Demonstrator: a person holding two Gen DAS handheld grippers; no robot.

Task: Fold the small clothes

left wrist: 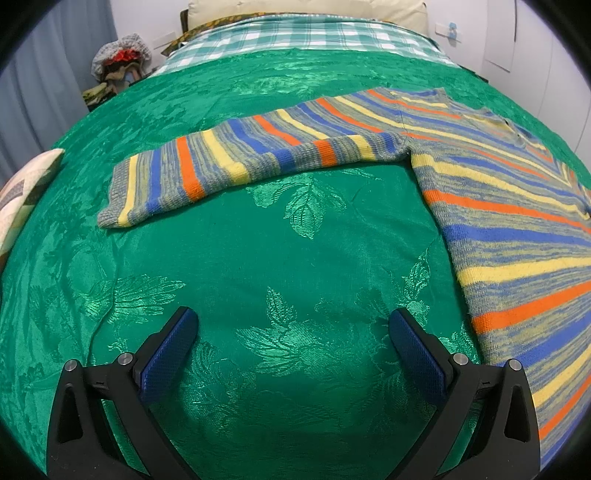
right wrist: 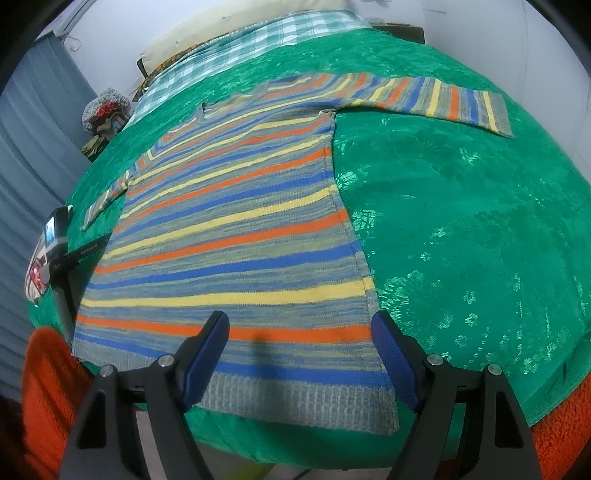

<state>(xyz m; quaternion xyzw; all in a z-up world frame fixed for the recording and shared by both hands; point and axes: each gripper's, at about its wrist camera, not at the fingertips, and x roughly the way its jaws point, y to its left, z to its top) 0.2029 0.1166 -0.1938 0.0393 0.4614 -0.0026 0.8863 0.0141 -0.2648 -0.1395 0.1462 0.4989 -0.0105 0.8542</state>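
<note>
A striped knit sweater [right wrist: 236, 236] in blue, orange, yellow and grey lies flat on a green bedspread [right wrist: 461, 221], both sleeves spread out. In the left wrist view its left sleeve [left wrist: 229, 162] stretches across the middle and its body [left wrist: 517, 229] fills the right side. My left gripper [left wrist: 293, 321] is open and empty, above bare bedspread [left wrist: 277, 240] in front of the sleeve. My right gripper [right wrist: 301, 325] is open and empty, just above the sweater's bottom hem [right wrist: 303, 402] near its right corner. The right sleeve [right wrist: 436, 99] reaches toward the far right.
A green checked sheet [left wrist: 295, 35] and a cream pillow [left wrist: 306, 9] lie at the head of the bed. A pile of clothes [left wrist: 120, 59] sits by the curtain at the left. The left-hand device [right wrist: 51, 251] shows at the bed's left edge. Orange fabric [right wrist: 48, 387] hangs below the bed's front edge.
</note>
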